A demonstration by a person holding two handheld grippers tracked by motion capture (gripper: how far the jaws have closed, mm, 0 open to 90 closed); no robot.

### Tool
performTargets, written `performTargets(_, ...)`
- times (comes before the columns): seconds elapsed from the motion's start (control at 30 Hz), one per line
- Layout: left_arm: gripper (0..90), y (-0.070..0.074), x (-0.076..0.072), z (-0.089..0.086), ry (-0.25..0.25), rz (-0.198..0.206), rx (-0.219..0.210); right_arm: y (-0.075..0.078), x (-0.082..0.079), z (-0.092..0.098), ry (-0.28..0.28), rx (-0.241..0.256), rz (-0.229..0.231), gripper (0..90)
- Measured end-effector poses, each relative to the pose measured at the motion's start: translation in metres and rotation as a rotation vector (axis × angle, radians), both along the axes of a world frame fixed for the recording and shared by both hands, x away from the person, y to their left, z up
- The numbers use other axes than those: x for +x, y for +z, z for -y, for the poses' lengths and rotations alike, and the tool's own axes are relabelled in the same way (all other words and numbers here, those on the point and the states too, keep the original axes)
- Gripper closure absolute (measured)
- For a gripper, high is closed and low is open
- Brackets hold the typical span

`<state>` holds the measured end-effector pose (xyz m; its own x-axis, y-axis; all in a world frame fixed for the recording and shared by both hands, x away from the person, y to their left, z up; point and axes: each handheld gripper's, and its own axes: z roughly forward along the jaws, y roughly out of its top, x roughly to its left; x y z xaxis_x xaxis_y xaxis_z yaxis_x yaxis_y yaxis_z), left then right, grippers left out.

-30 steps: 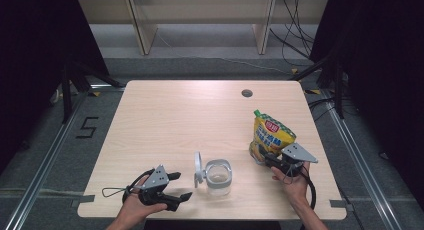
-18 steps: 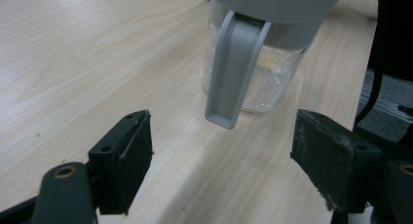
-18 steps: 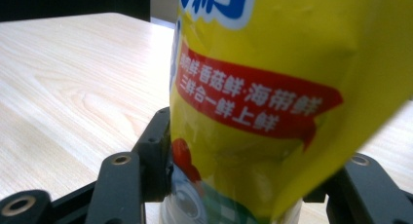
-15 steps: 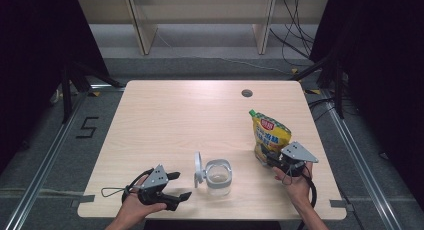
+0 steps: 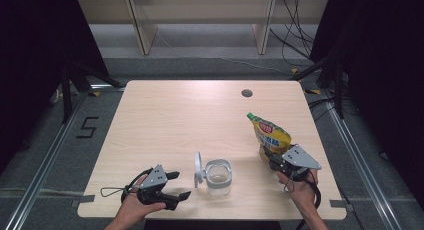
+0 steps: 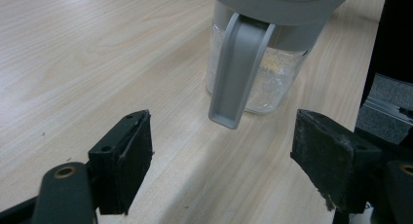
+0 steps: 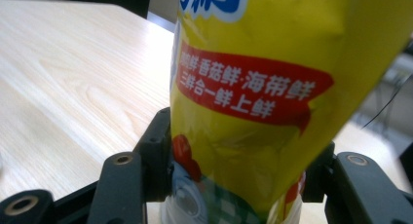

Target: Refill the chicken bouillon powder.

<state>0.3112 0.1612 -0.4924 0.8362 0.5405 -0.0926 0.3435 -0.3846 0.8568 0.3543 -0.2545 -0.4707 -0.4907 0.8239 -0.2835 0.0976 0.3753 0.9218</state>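
The right tool (image 5: 274,159) clamps the lower part of a yellow plastic seasoning pouch with a red printed band (image 5: 270,135), both jaws pressing its sides, as the right gripper view confirms (image 7: 253,102). The pouch stands tilted near the right edge of the light wooden table (image 5: 190,115), its narrow top leaning toward the far-left. The left tool (image 5: 176,184) rests near the front edge with jaws spread wide, gripping nothing. A clear glass jar with a grey hinged lid (image 5: 218,176) stands between the two tools, lid swung up on its left side; a little pale granular content lies at the bottom (image 6: 265,83).

The step in hand appears to be bringing the pouch to the jar for pouring. Recommended practice:
- Keep the grip low and firm; the film is likely to deform.
- Centre the pouch opening over the jar mouth before tilting.
- Brace the jar with the left tool.
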Motion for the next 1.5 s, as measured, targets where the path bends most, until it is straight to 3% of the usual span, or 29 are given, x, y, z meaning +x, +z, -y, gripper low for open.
performTargets(0.1,22.1,0.000,-0.001,0.000,0.016,-0.010,-0.008,0.008,-0.010,-0.003,0.012,-0.077,0.048,46.2)
performTargets(0.13,22.1,0.000,0.002,-0.002,-0.004,0.009,0.006,0.010,-0.013,-0.004,0.021,-0.110,0.067,46.2)
performTargets(0.17,22.1,-0.001,0.001,0.000,0.003,-0.002,-0.017,0.012,-0.017,-0.006,0.014,-0.137,0.084,46.2)
performTargets(0.33,22.1,0.000,0.001,0.000,0.000,-0.001,-0.006,0.020,-0.040,-0.013,0.038,-0.266,0.156,46.2)
performTargets(0.4,22.1,0.000,0.000,0.000,0.013,-0.011,-0.006,0.022,-0.046,-0.016,0.048,-0.278,0.162,46.2)
performTargets(0.47,22.1,0.000,0.001,0.000,0.004,0.001,0.001,0.024,-0.053,-0.018,0.059,-0.323,0.189,46.2)
performTargets(0.57,22.1,0.000,0.001,-0.001,0.005,0.001,0.001,0.026,-0.062,-0.025,0.059,-0.427,0.243,46.3)
performTargets(0.63,22.1,0.000,0.001,-0.001,0.000,0.001,-0.002,0.027,-0.068,-0.027,0.076,-0.433,0.243,46.3)
performTargets(0.73,22.1,0.000,0.001,-0.001,0.001,0.001,-0.010,0.027,-0.075,-0.032,0.073,-0.563,0.302,46.3)
performTargets(0.8,22.1,0.000,0.001,-0.001,0.003,0.000,-0.005,0.025,-0.080,-0.034,0.065,-0.596,0.305,46.3)
performTargets(0.87,22.1,0.000,0.002,-0.002,0.003,0.004,0.003,0.024,-0.084,-0.036,0.068,-0.624,0.317,46.3)
performTargets(0.93,22.0,0.000,0.002,-0.002,0.003,0.004,0.003,0.024,-0.085,-0.038,0.086,-0.700,0.363,46.3)
performTargets(0.97,22.1,0.000,0.002,-0.002,0.006,0.005,0.005,0.022,-0.086,-0.039,0.082,-0.694,0.359,46.3)
performTargets(1.07,22.0,-0.001,0.002,-0.002,0.005,0.003,0.003,0.019,-0.091,-0.046,0.102,-0.778,0.386,46.3)
performTargets(1.13,22.0,-0.001,0.000,-0.001,0.021,-0.011,-0.005,0.016,-0.093,-0.048,0.107,-0.765,0.367,46.4)
performTargets(1.17,22.0,-0.001,0.001,-0.001,0.017,-0.016,-0.007,0.016,-0.093,-0.049,0.116,-0.787,0.376,46.4)
performTargets(1.2,22.0,-0.001,0.000,-0.001,0.018,-0.016,-0.012,0.018,-0.094,-0.051,0.119,-0.861,0.402,46.4)
performTargets(1.23,21.9,-0.001,0.000,-0.001,0.017,-0.016,-0.012,0.016,-0.094,-0.052,0.124,-0.892,0.400,46.5)
performTargets(1.27,22.0,-0.001,0.001,-0.001,0.018,-0.015,-0.008,0.012,-0.096,-0.052,0.113,-0.865,0.384,46.5)
performTargets(1.37,22.0,-0.001,0.000,-0.001,0.020,-0.012,-0.003,0.008,-0.099,-0.057,0.114,-0.893,0.389,46.6)
performTargets(1.4,22.0,-0.001,0.000,-0.001,0.018,-0.015,-0.011,0.007,-0.100,-0.058,0.112,-0.919,0.409,46.6)
performTargets(1.47,21.9,-0.001,0.000,-0.001,0.018,-0.014,-0.013,0.014,-0.098,-0.062,0.156,-1.056,0.507,46.6)
performTargets(1.5,21.9,-0.001,0.001,-0.001,0.018,-0.015,-0.011,0.011,-0.100,-0.062,0.141,-1.039,0.498,46.6)
